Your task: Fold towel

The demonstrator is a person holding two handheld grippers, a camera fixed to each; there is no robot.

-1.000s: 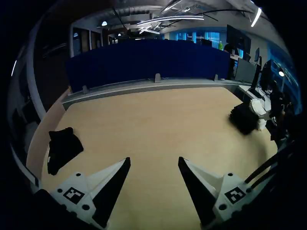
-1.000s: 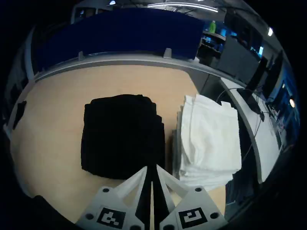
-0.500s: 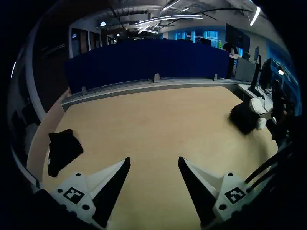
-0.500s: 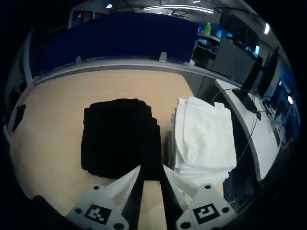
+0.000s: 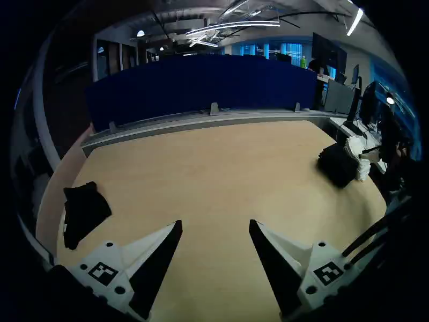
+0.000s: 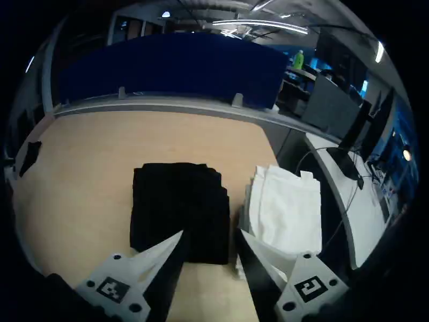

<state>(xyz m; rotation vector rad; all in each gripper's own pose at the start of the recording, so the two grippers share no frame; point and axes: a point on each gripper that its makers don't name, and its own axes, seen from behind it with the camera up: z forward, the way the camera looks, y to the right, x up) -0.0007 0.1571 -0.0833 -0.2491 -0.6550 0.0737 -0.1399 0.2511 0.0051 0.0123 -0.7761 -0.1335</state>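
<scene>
tan desk (image 5: 214, 161), blue partition (image 5: 204, 86) beyond | left gripper (image 5: 214, 231) wide apart, empty | right gripper (image 6: 209, 239) parted, empty, black towel stack (image 6: 179, 206) just ahead | white stack (image 6: 287, 209) near corner hidden behind finger

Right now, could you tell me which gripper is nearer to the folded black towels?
Right. The right gripper hovers at the near edge of the folded black towels; the left gripper is far across the table from them.
</scene>
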